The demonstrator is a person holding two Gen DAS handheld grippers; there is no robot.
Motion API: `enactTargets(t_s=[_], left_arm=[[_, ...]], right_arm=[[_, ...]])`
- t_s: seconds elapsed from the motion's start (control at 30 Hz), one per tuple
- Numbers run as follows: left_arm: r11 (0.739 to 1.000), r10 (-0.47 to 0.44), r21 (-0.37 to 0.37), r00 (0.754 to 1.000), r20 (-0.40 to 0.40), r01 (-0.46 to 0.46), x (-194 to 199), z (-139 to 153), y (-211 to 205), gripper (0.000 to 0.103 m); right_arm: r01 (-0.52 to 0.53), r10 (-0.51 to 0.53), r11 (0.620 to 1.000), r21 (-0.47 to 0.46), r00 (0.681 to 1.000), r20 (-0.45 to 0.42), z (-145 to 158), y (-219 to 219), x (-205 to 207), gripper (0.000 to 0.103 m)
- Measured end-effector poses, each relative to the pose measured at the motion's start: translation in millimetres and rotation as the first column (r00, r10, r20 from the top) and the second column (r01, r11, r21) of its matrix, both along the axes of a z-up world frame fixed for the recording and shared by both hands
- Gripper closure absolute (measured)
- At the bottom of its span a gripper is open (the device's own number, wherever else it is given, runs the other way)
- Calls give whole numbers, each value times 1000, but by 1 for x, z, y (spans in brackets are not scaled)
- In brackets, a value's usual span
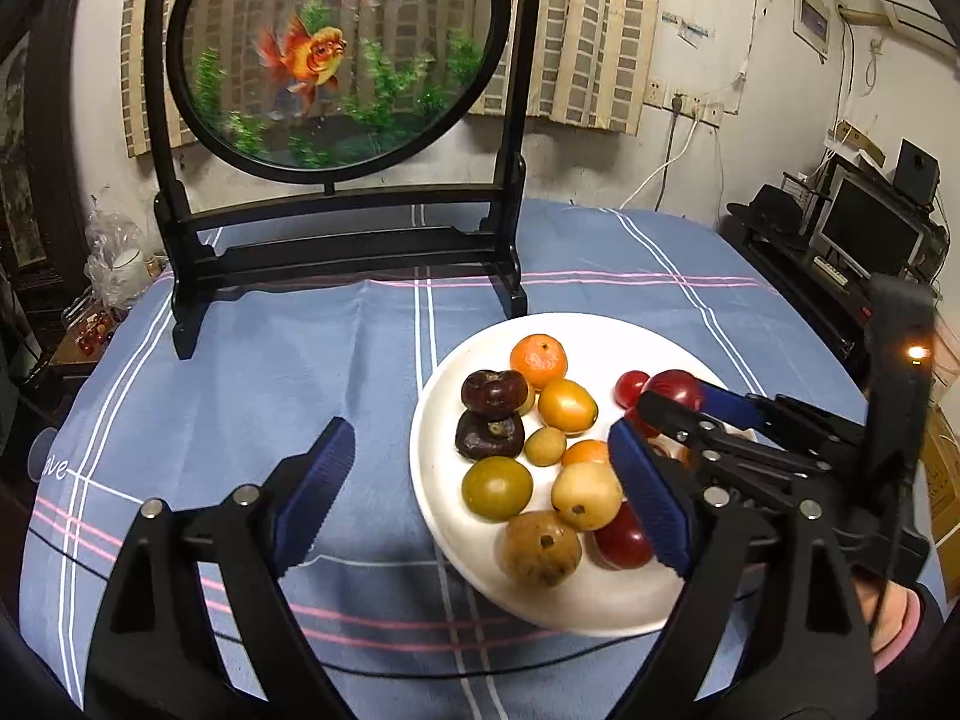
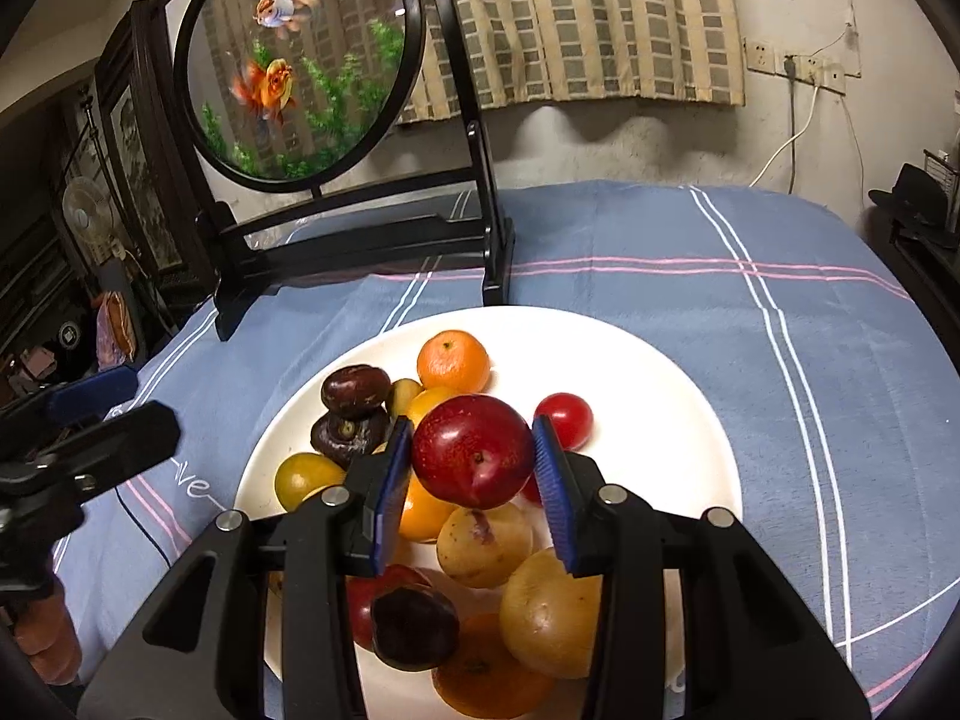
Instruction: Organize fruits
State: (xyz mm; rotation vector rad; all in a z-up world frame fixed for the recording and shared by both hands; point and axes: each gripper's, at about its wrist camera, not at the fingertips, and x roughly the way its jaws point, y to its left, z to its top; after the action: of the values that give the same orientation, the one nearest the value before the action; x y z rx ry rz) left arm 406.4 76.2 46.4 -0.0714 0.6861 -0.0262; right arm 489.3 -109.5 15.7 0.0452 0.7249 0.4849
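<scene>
Risk first: we judge the red plum (image 2: pixel 474 459) could slip or roll out when released onto the heap. It is round and smooth, pinched only at its two sides, and the white plate (image 2: pixel 660 396) below is crowded with round fruit, so a drop onto the pile may knock a neighbour such as the small red tomato (image 2: pixel 564 420) toward the rim. A hard squeeze could also bruise it.

Right gripper (image 2: pixel 474 462): jaws closed partway onto the plum, blue pads (image 2: pixel 555 480) touching both of its sides. The plum appears lifted clear, above the centre of the plate; we cannot confirm the gap beneath. The gripper points forward and down, over the near half of the plate.

Left gripper (image 1: pixel 480 480): jaws spread wide, holding nothing. Its left finger is over the blue checked cloth (image 1: pixel 240 390) and its right finger over the plate's near side, close to a yellow fruit (image 1: pixel 585 495). It sits low at the plate's left.

The tangerine (image 1: pixel 538 360) lies at the far side of the plate.
</scene>
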Motion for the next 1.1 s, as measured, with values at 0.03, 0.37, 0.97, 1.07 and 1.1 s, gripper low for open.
enactTargets(t_s=[0.03, 0.37, 0.97, 1.07, 1.1], left_arm=[[1000, 3, 1, 1000, 0, -3, -2, 1, 0, 14], [1000, 20, 5, 1000, -5, -20, -27, 4, -1, 11], [997, 48, 52, 999, 24, -49, -117, -9, -14, 7], [997, 50, 53, 998, 23, -51, -133, -17, -17, 7], [997, 55, 52, 998, 22, -56, -140, -22, -18, 7]], right_arm=[[2, -2, 1000, -5, 1000, -2, 0, 0, 0, 61], [11, -10, 1000, -17, 996, 85, 30, -5, -21, 29], [4, 4, 993, -119, 998, 69, 23, -57, -132, 1], [4, 8, 988, -152, 996, 84, 16, -63, -151, 2], [-3, 15, 988, -155, 997, 78, 12, -67, -158, 2]])
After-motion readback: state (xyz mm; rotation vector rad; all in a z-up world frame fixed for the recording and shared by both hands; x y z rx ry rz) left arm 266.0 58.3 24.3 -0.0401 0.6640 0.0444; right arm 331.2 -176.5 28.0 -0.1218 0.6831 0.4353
